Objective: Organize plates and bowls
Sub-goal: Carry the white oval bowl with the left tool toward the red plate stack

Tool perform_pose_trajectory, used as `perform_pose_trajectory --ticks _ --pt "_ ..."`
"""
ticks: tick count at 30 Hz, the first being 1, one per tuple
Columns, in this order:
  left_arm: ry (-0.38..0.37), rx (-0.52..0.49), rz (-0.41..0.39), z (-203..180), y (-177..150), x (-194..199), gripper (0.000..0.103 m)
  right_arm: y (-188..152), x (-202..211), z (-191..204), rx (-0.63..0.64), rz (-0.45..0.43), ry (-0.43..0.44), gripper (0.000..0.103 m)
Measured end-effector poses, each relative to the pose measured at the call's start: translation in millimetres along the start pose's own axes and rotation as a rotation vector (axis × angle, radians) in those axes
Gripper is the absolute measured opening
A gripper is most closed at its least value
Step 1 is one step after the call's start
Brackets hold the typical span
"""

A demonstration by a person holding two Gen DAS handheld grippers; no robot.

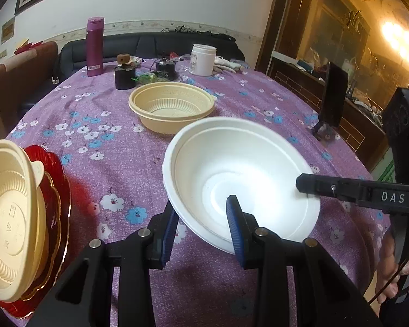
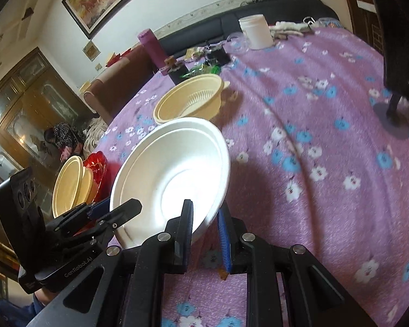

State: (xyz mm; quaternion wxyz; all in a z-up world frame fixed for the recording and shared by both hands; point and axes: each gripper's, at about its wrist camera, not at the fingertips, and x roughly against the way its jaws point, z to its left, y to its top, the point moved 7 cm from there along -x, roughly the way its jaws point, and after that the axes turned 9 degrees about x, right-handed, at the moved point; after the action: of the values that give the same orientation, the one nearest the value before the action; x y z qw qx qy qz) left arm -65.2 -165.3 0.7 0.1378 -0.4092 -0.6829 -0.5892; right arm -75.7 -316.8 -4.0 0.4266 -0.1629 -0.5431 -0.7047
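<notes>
Tools from both hands angle downward over the surface (image 1: 139,163), a round top draped in purple cloth with blue and white flowers, and each meets the white bowl (image 1: 240,179) from an opposite side. The left tool (image 1: 201,231) straddles the bowl's near rim, one blue pad outside the wall and one inside, pinching it. The right tool (image 2: 205,234) is nearly pressed together with the bowl's thin rim caught between its pads; in the left wrist view one of its black fingers (image 1: 327,188) reaches in across the far rim. A hand (image 1: 395,272) shows at the lower right of that view, cut off by the edge. The bowl is tilted, its open side turned toward the left tool, and seems held clear of the cloth, though its underside is hidden. Behind it a cream bowl (image 1: 171,106) sits upright on the surface. At the left edge a cream lid (image 1: 11,218) leans against red plates (image 1: 54,190), both partly cropped. The far clutter is hard to make out beyond a magenta bottle (image 1: 95,46) and a white jar (image 1: 203,59).
</notes>
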Motion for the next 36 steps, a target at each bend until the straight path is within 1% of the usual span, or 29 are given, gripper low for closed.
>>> perform_pose_trajectory --ticks 1,3,4,5,6,8,10,12,13,14,15,16,19,21,26,28,30,36 --pt "0.005 -0.005 -0.003 0.9 -0.3 0.3 0.035 -1.3 -0.9 -0.7 -0.012 0.000 -0.001 0.023" --pt "0.010 -0.010 -0.007 1.7 0.8 -0.3 0.037 -2.3 -0.7 -2.3 -0.027 -0.001 -0.011 0.037" --pt "0.014 -0.008 -0.005 2.8 2.0 -1.2 0.040 -3.5 0.6 -3.3 -0.025 -0.004 -0.034 0.052" --pt "0.019 -0.001 -0.003 5.4 2.6 -2.4 0.043 -3.2 1.4 -3.2 -0.017 -0.010 -0.047 0.061" --pt "0.023 0.006 -0.004 7.9 3.5 -3.1 0.044 -2.7 2.8 -2.7 -0.007 -0.020 -0.060 0.062" --pt "0.035 0.017 -0.016 12.6 7.4 -3.6 0.044 -1.7 5.8 -3.4 0.007 -0.036 -0.095 0.062" --pt "0.048 0.024 -0.031 17.3 12.0 -5.6 0.044 -1.2 5.8 -2.9 0.015 -0.047 -0.102 0.062" --pt "0.067 0.025 -0.032 21.3 14.1 -9.8 0.038 -1.5 2.7 -4.5 0.016 -0.049 -0.106 0.062" --pt "0.069 0.020 -0.026 21.2 13.3 -12.3 0.025 -2.7 -0.3 -4.1 0.014 -0.046 -0.103 0.051" --pt "0.067 0.015 -0.019 20.4 12.3 -13.8 0.019 -5.7 -6.8 -3.7 0.013 -0.026 -0.095 0.030" --pt "0.072 0.011 -0.019 20.3 11.3 -13.8 0.018 -7.9 -10.6 -2.6 0.011 -0.013 -0.087 0.025" --pt "0.080 0.002 -0.027 19.2 10.9 -12.8 0.017 -10.4 -14.6 -1.8 0.001 -0.005 -0.070 0.023" --pt "0.092 -0.009 -0.050 17.3 12.4 -6.9 0.017 -11.6 -16.7 3.8 0.009 -0.005 -0.072 0.023" --pt "0.091 -0.011 -0.056 16.7 13.4 -4.0 0.018 -9.6 -13.1 7.0 0.022 -0.015 -0.083 0.023" --pt "0.100 -0.019 -0.065 15.1 12.5 3.3 0.018 -2.4 -1.5 13.5 0.024 -0.040 -0.077 0.023" --pt "0.102 -0.021 -0.074 15.3 13.3 8.4 0.020 -1.5 1.5 17.1 0.031 -0.045 -0.075 0.023" --pt "0.108 -0.020 -0.086 17.1 15.2 15.1 0.021 -0.9 2.8 21.1 0.033 -0.048 -0.063 0.023" --pt "0.138 -0.028 -0.125 24.1 20.0 31.3 0.021 1.8 5.8 36.5 0.039 -0.053 -0.014 0.024"
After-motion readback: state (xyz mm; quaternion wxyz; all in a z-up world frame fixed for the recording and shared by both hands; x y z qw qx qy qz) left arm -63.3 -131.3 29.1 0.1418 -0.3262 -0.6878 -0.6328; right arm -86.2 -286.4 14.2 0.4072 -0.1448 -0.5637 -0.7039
